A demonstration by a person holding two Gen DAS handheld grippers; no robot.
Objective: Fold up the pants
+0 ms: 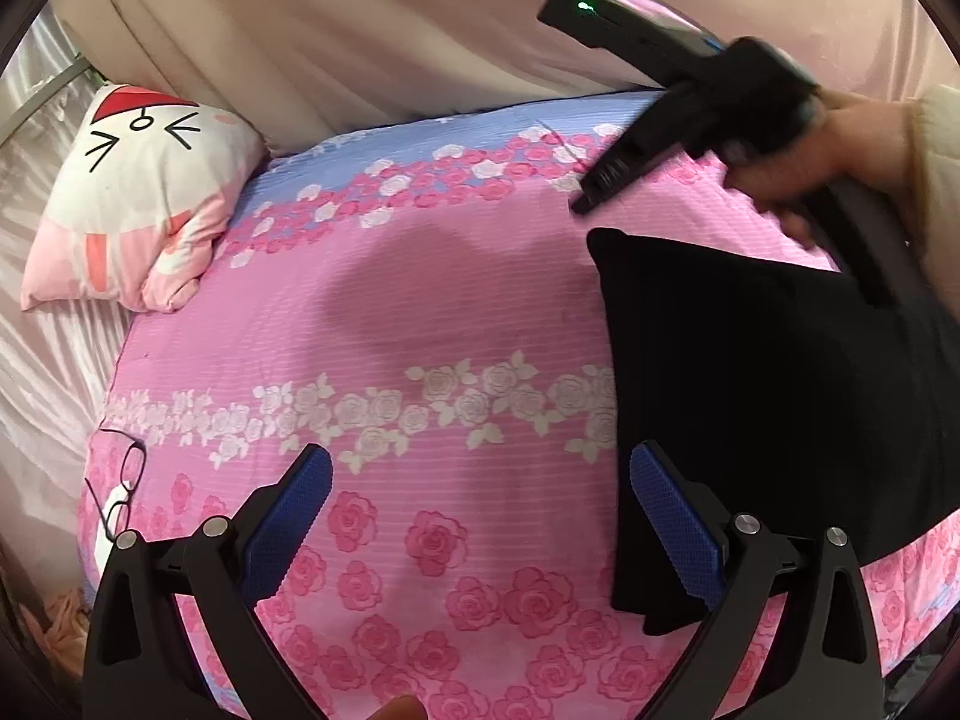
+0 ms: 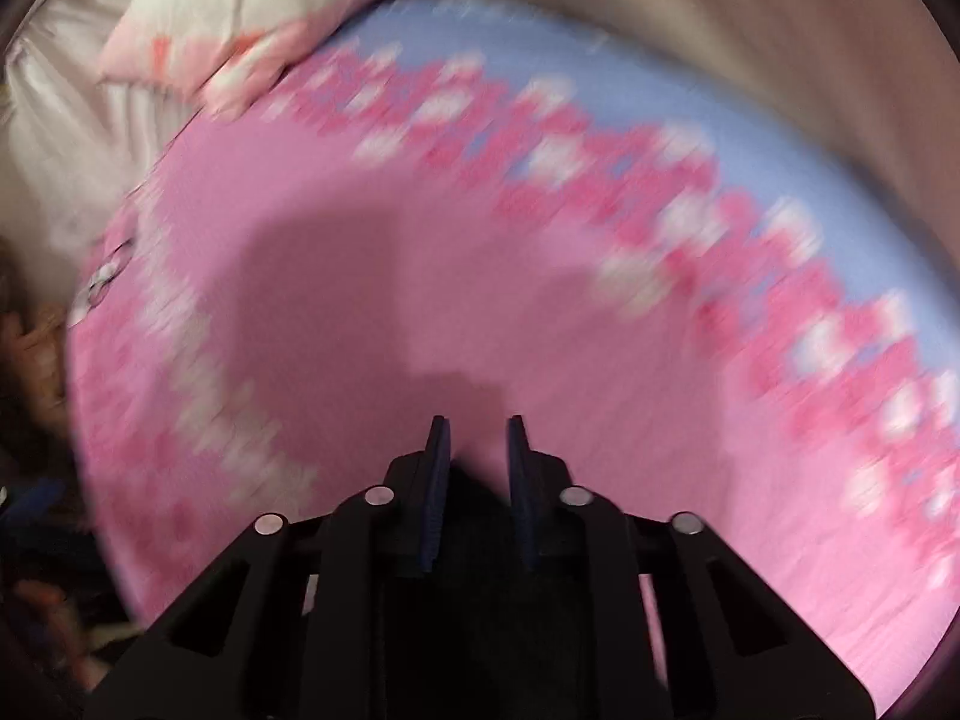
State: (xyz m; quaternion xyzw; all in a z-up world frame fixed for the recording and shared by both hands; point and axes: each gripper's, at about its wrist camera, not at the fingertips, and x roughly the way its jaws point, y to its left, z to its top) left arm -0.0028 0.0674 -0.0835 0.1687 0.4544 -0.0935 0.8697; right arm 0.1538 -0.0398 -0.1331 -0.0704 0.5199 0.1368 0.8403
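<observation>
The black pants [image 1: 774, 408] lie folded on the right side of the pink flowered bed cover [image 1: 420, 300]. My left gripper [image 1: 480, 480] is open and empty, with its blue pads low over the cover; its right finger [image 1: 678, 522] is over the left edge of the pants. My right gripper [image 1: 585, 198] is held by a hand above the far corner of the pants. In the blurred right wrist view my right gripper [image 2: 477, 438] has its blue pads a little apart with nothing between them, above the pink cover [image 2: 540, 330]. A dark patch lies below the pads.
A cartoon-face pillow [image 1: 138, 198] lies at the bed's far left corner, and shows blurred in the right wrist view [image 2: 240, 18]. Glasses [image 1: 129, 474] and a small white object lie at the left edge. A beige curtain [image 1: 390, 18] hangs behind the bed.
</observation>
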